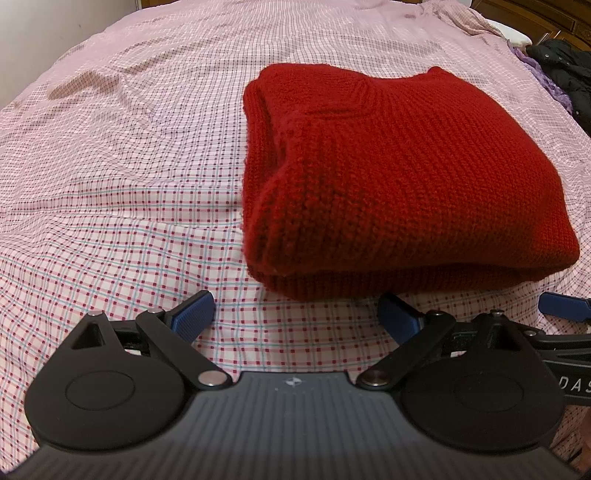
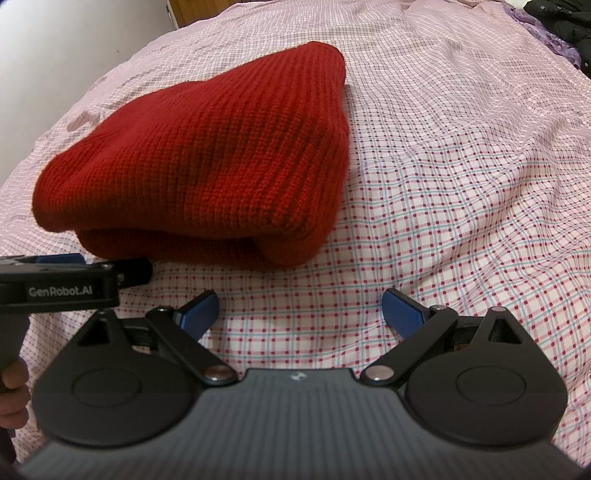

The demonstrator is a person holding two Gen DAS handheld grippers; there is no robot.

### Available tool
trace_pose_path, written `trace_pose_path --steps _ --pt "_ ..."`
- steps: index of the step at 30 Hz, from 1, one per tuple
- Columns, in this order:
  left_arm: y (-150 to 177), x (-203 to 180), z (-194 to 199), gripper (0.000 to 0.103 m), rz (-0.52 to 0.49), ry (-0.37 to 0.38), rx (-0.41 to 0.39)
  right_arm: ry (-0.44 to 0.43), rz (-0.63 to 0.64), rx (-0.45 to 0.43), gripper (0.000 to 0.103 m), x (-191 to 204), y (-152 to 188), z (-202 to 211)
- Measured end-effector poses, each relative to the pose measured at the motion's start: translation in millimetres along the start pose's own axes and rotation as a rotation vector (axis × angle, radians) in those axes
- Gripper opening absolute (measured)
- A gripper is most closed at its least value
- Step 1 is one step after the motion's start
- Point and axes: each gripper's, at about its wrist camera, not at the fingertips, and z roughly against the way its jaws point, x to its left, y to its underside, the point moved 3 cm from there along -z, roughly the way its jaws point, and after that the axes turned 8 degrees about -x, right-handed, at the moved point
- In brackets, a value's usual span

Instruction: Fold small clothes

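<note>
A red knitted sweater lies folded in a thick bundle on the checked bed sheet. It also shows in the right wrist view, to the upper left. My left gripper is open and empty, just in front of the sweater's near edge. My right gripper is open and empty over the sheet, in front of the sweater's near right corner. The right gripper's blue fingertip shows at the right edge of the left wrist view. The left gripper's body shows at the left of the right wrist view.
The pink checked sheet covers the whole bed and is wrinkled. Dark clothing and a purple cloth lie at the far right of the bed. A wooden headboard stands behind. A white wall is at the far left.
</note>
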Motion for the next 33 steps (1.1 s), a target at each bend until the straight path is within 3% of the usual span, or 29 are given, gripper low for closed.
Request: trace_pose_path --steps 33 --pt "2.5 -1.4 1.0 0.1 -0.007 -0.001 -0.004 -0.001 -0.001 -0.002 0.098 0.3 0.2 0.1"
